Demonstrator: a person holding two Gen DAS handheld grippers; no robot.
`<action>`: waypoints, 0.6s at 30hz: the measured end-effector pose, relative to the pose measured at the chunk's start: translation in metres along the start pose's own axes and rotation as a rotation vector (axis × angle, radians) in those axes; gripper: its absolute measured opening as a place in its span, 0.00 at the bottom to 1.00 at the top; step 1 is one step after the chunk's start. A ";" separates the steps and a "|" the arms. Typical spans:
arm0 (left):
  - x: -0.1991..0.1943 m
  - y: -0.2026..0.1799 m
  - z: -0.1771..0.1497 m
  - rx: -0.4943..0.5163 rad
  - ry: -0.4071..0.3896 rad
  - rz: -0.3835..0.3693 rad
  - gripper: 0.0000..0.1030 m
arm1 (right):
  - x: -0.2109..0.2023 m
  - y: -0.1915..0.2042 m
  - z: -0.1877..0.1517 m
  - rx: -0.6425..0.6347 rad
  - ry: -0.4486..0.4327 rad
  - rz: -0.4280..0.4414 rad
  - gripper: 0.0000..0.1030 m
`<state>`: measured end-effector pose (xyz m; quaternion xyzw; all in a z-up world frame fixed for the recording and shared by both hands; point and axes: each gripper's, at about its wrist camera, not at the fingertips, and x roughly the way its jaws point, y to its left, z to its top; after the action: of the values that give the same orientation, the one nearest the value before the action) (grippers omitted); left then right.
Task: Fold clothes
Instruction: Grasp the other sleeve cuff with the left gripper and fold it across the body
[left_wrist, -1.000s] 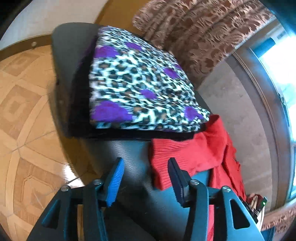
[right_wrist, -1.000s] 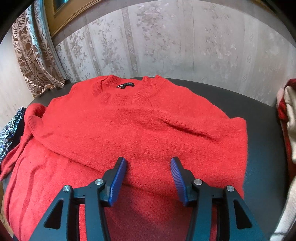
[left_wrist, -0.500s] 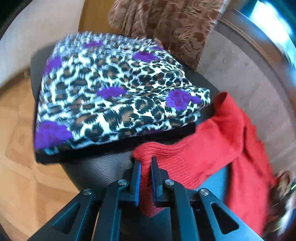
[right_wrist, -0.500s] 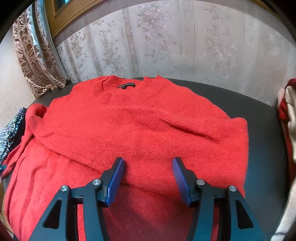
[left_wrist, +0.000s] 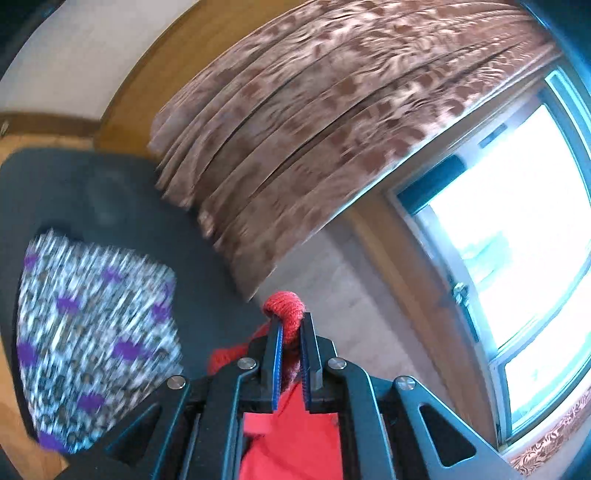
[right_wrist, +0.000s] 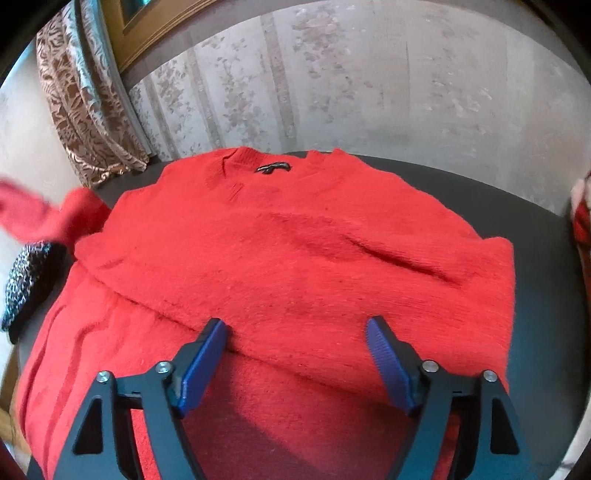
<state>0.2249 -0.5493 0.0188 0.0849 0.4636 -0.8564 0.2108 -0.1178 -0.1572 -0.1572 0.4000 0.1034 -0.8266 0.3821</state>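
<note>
The sweater (right_wrist: 295, 266) lies spread on the dark table (right_wrist: 517, 206), collar at 12 o'clock in the right wrist view, label (right_wrist: 272, 168) showing. One fold already runs across the body from 9 o'clock toward 5 o'clock. The sleeve (right_wrist: 40, 214) is raised off the table at 9 o'clock, blurred in mid-air.

The left gripper (left_wrist: 290, 336) is clamped on the cuff (left_wrist: 286, 306): the jaws stand nearly together, with a knob of red knit bulging above the tips and more red cloth hanging below them. The right gripper (right_wrist: 295, 347) is spread wide and grips nothing; it hovers just over the fold edge at 6 o'clock. Whether its tips touch the cloth cannot be told.

Step in hand, as judged: fold the sleeve inward across the body.

1. Hold the clamp on the cuff firm; the bite is small and thick knit may creep out.
2. Carry the cuff toward 3 o'clock, low over the body, so the sleeve lays flat rather than twisting.
3. Press the right gripper on the body near the fold edge so that sleeve drag does not pull the lower fold open.
4. Keep the sleeve clear of the leopard stack (left_wrist: 96, 332), which lies beside the sweater's 9 o'clock edge (right_wrist: 26, 280).
5. Release only once the cuff rests on the body, inside the outline.
</note>
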 end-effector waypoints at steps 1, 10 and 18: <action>0.002 -0.013 0.009 0.025 -0.015 0.010 0.06 | 0.001 0.001 0.000 -0.007 0.003 0.000 0.80; 0.043 -0.096 0.022 0.137 0.045 -0.071 0.06 | 0.000 0.006 -0.002 -0.026 0.010 0.006 0.88; 0.118 -0.172 -0.081 0.224 0.309 -0.238 0.06 | -0.001 0.005 -0.003 -0.019 0.002 0.023 0.90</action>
<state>0.0389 -0.4328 0.0643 0.1827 0.3993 -0.8981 0.0238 -0.1117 -0.1588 -0.1576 0.3982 0.1071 -0.8209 0.3951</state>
